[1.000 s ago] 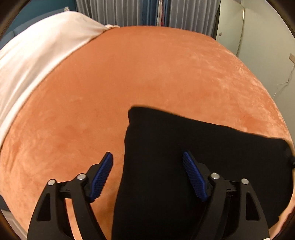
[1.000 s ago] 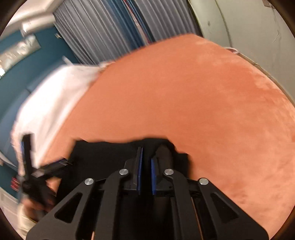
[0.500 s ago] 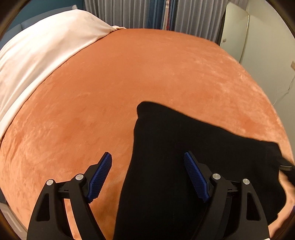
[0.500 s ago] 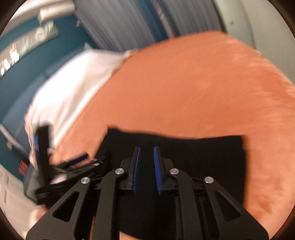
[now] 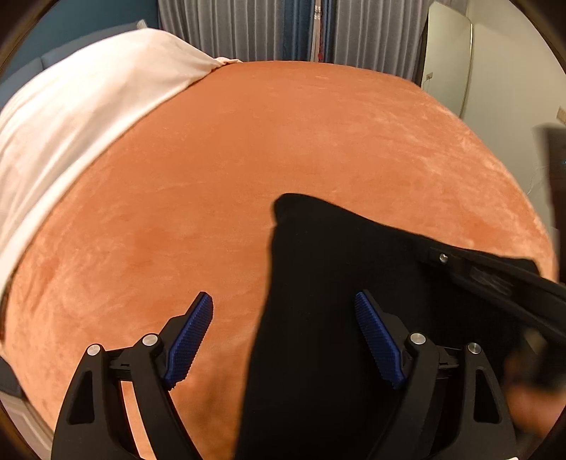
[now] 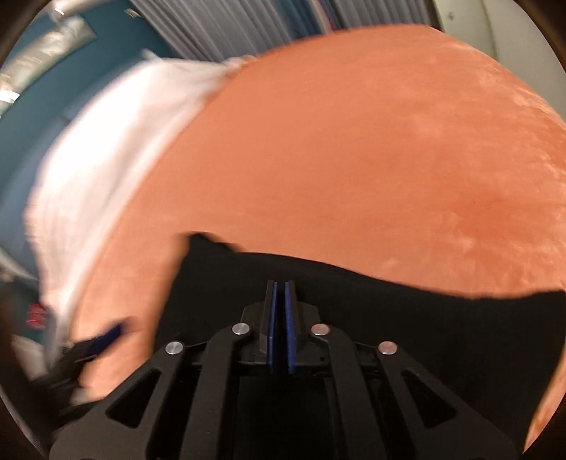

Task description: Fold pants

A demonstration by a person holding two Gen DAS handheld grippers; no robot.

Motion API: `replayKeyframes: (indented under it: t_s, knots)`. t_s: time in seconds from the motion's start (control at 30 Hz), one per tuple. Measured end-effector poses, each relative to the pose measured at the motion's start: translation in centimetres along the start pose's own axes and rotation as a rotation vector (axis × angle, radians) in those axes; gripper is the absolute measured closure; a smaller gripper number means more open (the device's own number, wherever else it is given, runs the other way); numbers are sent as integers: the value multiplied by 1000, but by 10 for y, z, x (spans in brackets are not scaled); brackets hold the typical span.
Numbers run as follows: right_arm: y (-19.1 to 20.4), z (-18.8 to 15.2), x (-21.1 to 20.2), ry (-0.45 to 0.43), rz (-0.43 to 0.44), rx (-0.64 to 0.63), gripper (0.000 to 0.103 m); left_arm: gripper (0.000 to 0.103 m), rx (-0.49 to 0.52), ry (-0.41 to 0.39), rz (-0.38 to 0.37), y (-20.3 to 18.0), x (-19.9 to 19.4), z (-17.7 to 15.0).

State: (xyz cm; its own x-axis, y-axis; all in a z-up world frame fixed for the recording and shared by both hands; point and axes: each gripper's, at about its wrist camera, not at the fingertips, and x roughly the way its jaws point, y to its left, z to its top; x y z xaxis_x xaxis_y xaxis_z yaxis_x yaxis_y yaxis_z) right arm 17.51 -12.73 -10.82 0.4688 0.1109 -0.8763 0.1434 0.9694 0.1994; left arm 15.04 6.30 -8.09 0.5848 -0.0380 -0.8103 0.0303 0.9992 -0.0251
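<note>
The black pants (image 5: 329,300) lie folded on the orange bed cover (image 5: 247,159). My left gripper (image 5: 283,311) is open above the pants' left edge, one finger over the cover, one over the cloth, holding nothing. The right gripper's body (image 5: 495,279) shows at the right of the left wrist view, over the pants. In the right wrist view the pants (image 6: 389,311) spread under my right gripper (image 6: 281,286), whose blue pads are nearly together. I cannot see cloth between them. The left gripper (image 6: 92,346) shows blurred at the lower left.
A white sheet (image 5: 70,116) covers the bed's left side. Grey curtains (image 5: 265,32) hang behind the bed. A white wall and door (image 5: 495,88) stand at the right. The orange cover stretches wide beyond the pants.
My right gripper has closed its jaws from a small gap and moved over the pants, into the left wrist view. The left gripper has stayed open.
</note>
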Motion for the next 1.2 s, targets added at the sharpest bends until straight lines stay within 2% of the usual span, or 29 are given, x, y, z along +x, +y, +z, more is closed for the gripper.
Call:
replayKeyframes:
  t_s: [0.07, 0.1, 0.17, 0.3, 0.33, 0.4, 0.47, 0.53, 0.6, 0.73, 0.83, 0.93, 1.2]
  knots:
    - [-26, 2, -17, -57, -4, 125, 103, 19, 19, 15, 2, 4, 5, -2]
    - [-35, -1, -31, -87, 1, 143, 103, 19, 21, 17, 1, 6, 7, -3]
    - [-46, -18, -75, -166, 12, 137, 96, 19, 29, 14, 13, 8, 8, -5]
    - [-45, -70, -121, -174, 65, 59, 96, 19, 27, 0, 19, 2, 4, -6]
    - [-43, -87, -122, -152, 55, 24, 96, 19, 27, 0, 17, 0, 2, -7]
    - [-60, -107, -121, -111, -18, -13, 100, 20, 28, 7, 8, -2, -2, -10]
    - [-83, -120, -125, -149, 18, 49, 103, 20, 45, 13, 7, -4, -8, -13]
    - [-93, -120, -136, -174, 20, 126, 103, 20, 63, 1, 20, -7, -17, -16]
    - [-90, -117, -150, -195, 3, 114, 97, 20, 70, -7, 29, -10, -24, -18]
    - [-76, -130, -153, -166, 21, 49, 97, 20, 69, -13, 24, -15, -34, -23]
    - [-78, -140, -142, -143, -16, 28, 101, 20, 88, -15, 30, -19, -40, -28]
    - [-89, -138, -142, -149, 18, 57, 103, 20, 100, -14, 36, -23, -44, -33]
    - [-98, -148, -151, -162, 47, 81, 103, 20, 127, 4, 56, -32, -47, -47]
